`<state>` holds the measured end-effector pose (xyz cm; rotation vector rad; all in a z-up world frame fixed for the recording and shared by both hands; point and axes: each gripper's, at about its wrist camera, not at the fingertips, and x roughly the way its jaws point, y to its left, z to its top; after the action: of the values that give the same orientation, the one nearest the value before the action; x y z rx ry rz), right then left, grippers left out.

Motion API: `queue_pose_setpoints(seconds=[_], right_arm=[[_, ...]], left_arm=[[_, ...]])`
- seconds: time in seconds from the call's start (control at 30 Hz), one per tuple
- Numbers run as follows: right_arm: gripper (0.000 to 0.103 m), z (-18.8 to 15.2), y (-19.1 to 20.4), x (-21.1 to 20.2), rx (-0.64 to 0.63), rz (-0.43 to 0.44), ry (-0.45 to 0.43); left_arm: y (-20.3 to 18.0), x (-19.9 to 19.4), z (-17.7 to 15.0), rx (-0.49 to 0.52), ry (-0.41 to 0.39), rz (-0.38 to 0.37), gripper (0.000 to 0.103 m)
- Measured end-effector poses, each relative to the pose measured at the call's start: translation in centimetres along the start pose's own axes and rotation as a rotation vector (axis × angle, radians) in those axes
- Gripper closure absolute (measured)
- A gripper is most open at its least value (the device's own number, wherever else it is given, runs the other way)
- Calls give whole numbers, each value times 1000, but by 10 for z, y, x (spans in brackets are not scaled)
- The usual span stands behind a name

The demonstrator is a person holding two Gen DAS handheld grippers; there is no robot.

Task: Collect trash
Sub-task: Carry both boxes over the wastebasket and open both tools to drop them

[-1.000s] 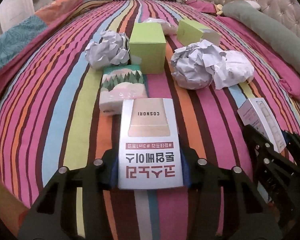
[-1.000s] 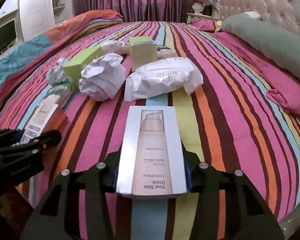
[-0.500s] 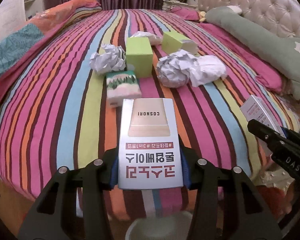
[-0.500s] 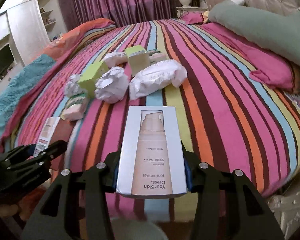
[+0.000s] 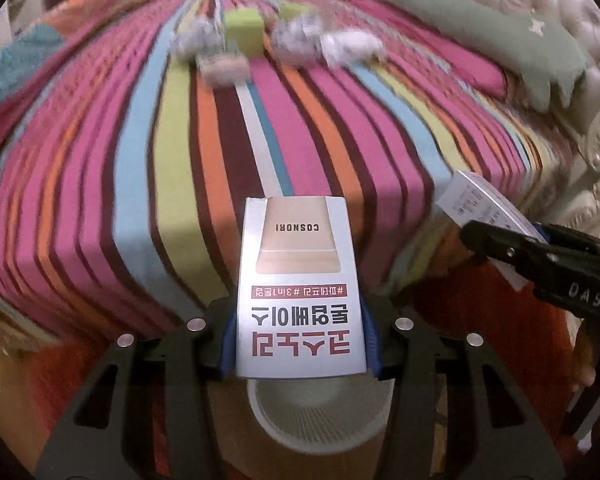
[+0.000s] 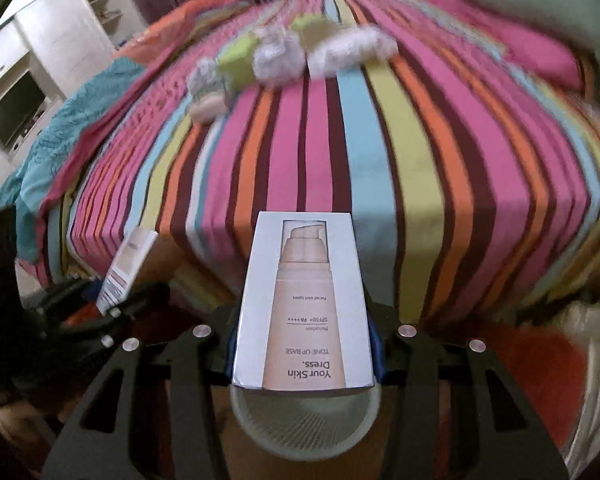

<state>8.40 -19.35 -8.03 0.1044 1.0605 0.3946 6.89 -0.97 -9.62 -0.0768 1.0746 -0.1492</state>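
L gripper [image 5: 300,344] is clamped on the COSNORI box [image 5: 298,280], held past the foot edge of the striped bed [image 5: 140,160]. R gripper [image 6: 304,356] is clamped on the Tone-Up Base box [image 6: 304,300], likewise off the bed edge. A pale mesh bin [image 5: 320,412] is seen directly below each held box. Remaining trash (crumpled paper [image 6: 278,60], green boxes [image 5: 244,32], white wrapper [image 6: 348,54]) is blurred, well apart at mid-bed.

Shown by L view only: tufted headboard [image 5: 500,0], a star-marked green bolster [image 5: 480,28], R gripper at right edge. Shown by R view only: white cabinet [image 6: 60,40] w/ dark screen, L gripper at left edge.
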Motion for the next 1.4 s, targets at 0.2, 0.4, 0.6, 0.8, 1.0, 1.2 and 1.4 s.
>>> queue_pose_setpoints(seconds=[0.2,0.4,0.6,0.8,1.0,1.2,1.4], right_arm=[[58,-30,-2,31,63,2,127],[58,-50,-6,72,101,-21,296],[58,-53,-20,111,195,-9,428],[58,-69,-33,144,303,41,556],[58,-95,-48,180,402,62,658],[58,-111,-60,202,493,85,720],[58,-117,-76,211,585,110,740]], left_arm=[[-2,35,-30,-35,131,-21,56],[-2,77,-46,-50,283,-3,56],[-1,119,-54,-104,437,-19,56],[7,154,-70,-198,570,-41,56],[14,184,-84,-291,648,-48,56],[23,204,-98,-347,726,-42,56],[26,222,-104,-377,775,-52,55]])
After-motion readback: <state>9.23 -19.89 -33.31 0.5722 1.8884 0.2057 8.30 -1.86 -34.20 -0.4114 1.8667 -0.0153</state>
